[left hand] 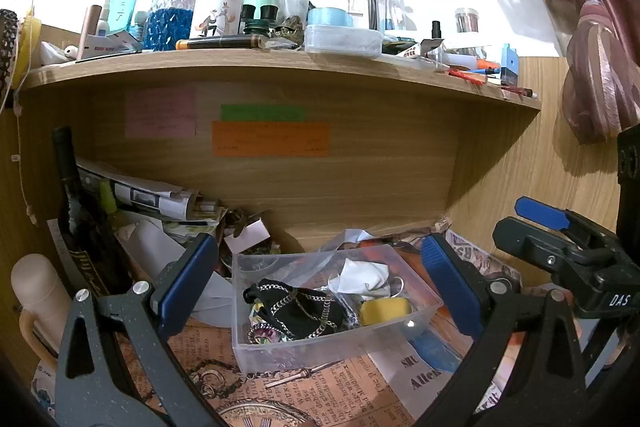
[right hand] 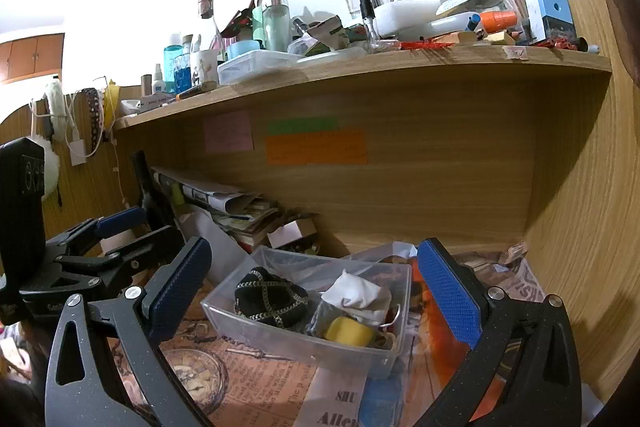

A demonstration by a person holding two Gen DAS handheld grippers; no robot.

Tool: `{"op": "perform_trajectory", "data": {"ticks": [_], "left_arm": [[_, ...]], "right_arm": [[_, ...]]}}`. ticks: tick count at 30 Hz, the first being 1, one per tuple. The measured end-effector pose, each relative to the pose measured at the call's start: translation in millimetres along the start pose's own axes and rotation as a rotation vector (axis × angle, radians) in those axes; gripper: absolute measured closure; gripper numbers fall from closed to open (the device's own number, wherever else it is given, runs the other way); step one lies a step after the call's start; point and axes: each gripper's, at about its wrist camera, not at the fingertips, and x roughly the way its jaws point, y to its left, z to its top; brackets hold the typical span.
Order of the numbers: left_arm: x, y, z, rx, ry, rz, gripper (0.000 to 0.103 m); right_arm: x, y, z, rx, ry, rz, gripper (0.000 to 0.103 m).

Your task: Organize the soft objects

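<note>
Holding both my left gripper (left hand: 320,283) and right gripper (right hand: 316,287) spread, empty. Clear bin (left hand: 424,311): black chain pouch (left hand: 296,307), white cloth (left hand: 364,277), yellow sponge (left hand: 385,310). Dark bottle (left hand: 80,223) stands left.

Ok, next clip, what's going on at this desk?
A person holds two handheld grippers over a cluttered desk nook. Both the left gripper and right gripper are open and empty, aimed at a clear plastic bin on the desk. The bin holds a black chain-trimmed pouch, a crumpled white cloth and a yellow sponge. Neither gripper touches anything at this moment.
</note>
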Motion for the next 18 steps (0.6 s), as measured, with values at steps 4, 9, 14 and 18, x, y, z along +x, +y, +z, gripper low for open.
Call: {"op": "perform_trajectory", "data": {"ticks": [4,9,14,18], "left_arm": [[1,-1,-1,0.004,0.004,-0.006,0.0],[1,0,-1,0.004,0.007,-0.01,0.0],[5,5,-3,-0.008,0.028,-0.019,0.0],[11,10,-6,-0.018,0.046,-0.019,0.0]], "right_arm": [[2,2,-2,0.0,0.006,-0.002,0.0],[4,6,-3,-0.002,0.013,-0.003,0.0],[9,4,-5,0.005,0.029,-0.014,0.0],[13,-1,-8,0.024,0.047,-0.015,0.0]]}}
